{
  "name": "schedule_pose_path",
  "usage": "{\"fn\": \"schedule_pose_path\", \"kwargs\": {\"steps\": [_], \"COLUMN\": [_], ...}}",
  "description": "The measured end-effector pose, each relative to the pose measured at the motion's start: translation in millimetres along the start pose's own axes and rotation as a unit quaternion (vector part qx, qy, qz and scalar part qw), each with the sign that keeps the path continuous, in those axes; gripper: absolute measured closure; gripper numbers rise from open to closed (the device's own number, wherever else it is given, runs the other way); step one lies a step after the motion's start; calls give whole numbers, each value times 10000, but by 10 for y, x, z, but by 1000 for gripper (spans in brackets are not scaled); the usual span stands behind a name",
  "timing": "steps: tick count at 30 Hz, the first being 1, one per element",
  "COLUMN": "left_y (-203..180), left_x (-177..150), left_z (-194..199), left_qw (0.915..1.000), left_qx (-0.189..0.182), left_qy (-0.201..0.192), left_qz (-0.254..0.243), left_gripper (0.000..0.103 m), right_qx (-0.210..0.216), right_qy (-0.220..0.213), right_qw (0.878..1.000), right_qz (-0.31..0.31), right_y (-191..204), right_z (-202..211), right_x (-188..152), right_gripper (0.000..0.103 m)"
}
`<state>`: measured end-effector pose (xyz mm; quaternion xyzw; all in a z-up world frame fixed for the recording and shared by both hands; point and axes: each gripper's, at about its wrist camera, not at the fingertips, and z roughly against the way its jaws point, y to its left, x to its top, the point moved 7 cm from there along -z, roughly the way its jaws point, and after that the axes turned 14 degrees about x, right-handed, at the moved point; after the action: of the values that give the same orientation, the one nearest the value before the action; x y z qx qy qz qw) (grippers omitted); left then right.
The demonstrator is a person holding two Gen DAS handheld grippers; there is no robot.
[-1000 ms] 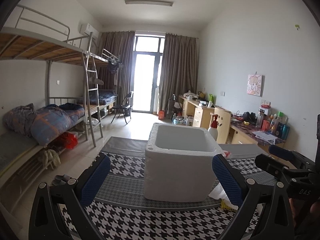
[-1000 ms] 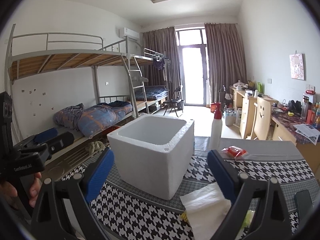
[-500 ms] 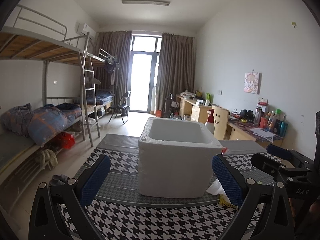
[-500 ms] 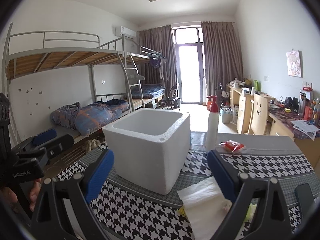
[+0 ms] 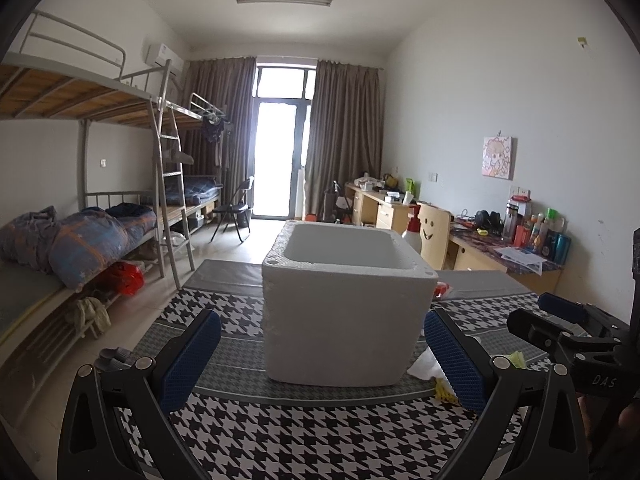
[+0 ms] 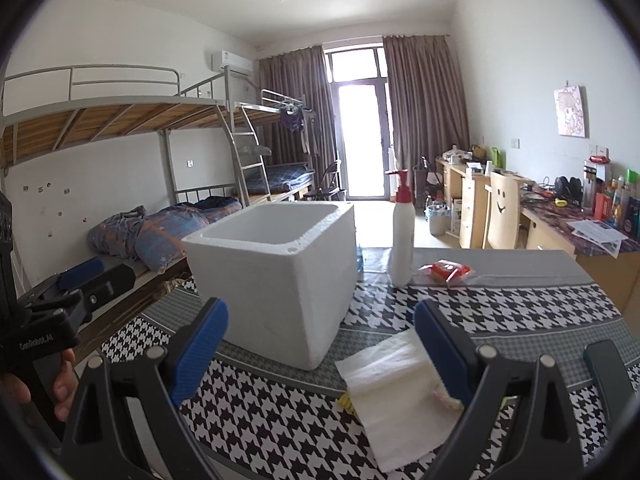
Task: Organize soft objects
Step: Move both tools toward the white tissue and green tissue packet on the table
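A white foam box [image 5: 344, 312] stands open-topped on the houndstooth table cloth [image 5: 280, 432]; it also shows in the right wrist view [image 6: 276, 276]. A white cloth [image 6: 392, 392] lies flat to the right of the box, with something yellow [image 6: 346, 402] under its edge; a corner of the cloth [image 5: 424, 368] shows in the left wrist view. My left gripper [image 5: 320, 360] is open and empty in front of the box. My right gripper [image 6: 320, 352] is open and empty, above the cloth's near end.
A white pump bottle with a red top [image 6: 402, 236] and a red packet [image 6: 448, 270] stand behind the box on the grey strip. A dark flat object [image 6: 608, 372] lies at the right. Bunk beds [image 5: 80, 216] stand at the left, desks [image 5: 500, 248] at the right.
Both cameras have dropped lower and a little nearer the table; the box now looms larger and more centred in the left view. Both grippers stay open and empty.
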<state>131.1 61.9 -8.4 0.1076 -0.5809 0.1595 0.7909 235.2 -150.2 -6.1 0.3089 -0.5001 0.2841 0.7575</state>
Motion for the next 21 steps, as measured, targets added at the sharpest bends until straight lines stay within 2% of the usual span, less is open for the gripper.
{"fn": "schedule_pose_path", "kwargs": {"steps": [21], "left_y": [-403], "left_x": [-71], "left_z": [-43], "left_qw": [9983], "left_qx": [-524], "left_qy": [129], "left_qz": [-208], "left_gripper": [1], "right_qx": [-462], "right_qy": [11], "right_qw": [9987], "right_qz": [-208], "right_y": [-262], "right_z": [252], "right_x": [-107], "right_gripper": [7]}}
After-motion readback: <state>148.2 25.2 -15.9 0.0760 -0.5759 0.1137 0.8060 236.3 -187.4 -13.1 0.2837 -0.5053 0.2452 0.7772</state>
